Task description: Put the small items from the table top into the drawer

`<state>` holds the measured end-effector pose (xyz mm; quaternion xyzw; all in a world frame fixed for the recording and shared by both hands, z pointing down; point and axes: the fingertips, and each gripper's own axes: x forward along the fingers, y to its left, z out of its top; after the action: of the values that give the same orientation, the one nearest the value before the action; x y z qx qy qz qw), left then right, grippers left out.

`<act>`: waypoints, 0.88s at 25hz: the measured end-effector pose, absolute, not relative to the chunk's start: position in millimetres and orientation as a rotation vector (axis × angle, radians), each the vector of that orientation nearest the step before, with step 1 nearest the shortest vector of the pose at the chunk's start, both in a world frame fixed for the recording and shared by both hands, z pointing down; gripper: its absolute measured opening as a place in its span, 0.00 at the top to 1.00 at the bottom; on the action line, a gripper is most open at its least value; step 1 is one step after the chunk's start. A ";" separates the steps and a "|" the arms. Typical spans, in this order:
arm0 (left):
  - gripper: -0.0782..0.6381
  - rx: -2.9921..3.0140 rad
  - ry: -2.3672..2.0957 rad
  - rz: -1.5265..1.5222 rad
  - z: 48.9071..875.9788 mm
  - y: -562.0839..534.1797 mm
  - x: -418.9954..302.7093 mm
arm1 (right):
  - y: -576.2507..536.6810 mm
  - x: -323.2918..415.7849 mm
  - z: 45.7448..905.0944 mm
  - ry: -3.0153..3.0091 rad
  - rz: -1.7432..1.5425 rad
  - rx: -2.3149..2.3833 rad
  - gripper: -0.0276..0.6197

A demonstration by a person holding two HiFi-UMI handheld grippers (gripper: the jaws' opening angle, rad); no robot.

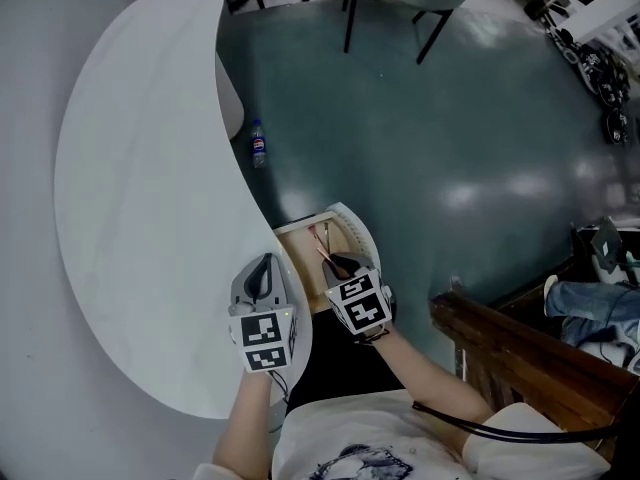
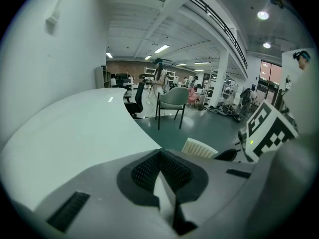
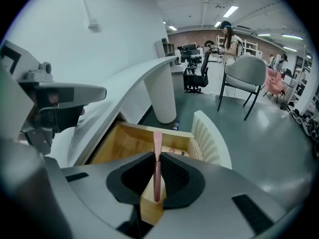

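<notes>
The right gripper (image 3: pixel 157 158) pinches a thin pink stick (image 3: pixel 157 176) between nearly closed jaws. It is tilted down over the open wooden drawer (image 3: pixel 117 146), apparently so the stick can drop inside. The left gripper (image 2: pixel 160 156), jaws together and empty, hangs over the white table (image 2: pixel 75 128) beyond, likely just keeping clear.

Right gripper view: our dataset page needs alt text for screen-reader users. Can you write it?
The right gripper holds a thin pink stick between its closed jaws, above an open wooden drawer with a white ribbed front, pulled out from under a curved white table. Behind lies a large hall with a grey chair.
</notes>
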<state>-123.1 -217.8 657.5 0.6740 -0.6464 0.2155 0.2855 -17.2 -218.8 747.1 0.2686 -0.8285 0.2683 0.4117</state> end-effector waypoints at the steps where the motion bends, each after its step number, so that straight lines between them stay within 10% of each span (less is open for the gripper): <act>1: 0.86 1.806 -1.734 0.582 656.3 -219.2 -124.0 | -218.9 -20.6 750.9 -2.082 0.677 0.670 0.87; 22: 0.86 1.799 -1.743 0.602 659.4 -219.8 -122.8 | -208.2 -45.9 814.5 -2.003 0.669 0.545 0.87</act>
<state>-122.8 -219.8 659.4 0.6705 -0.6498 0.2244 0.2789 -45.9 -208.2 814.5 0.2215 -0.8145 0.2720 0.4622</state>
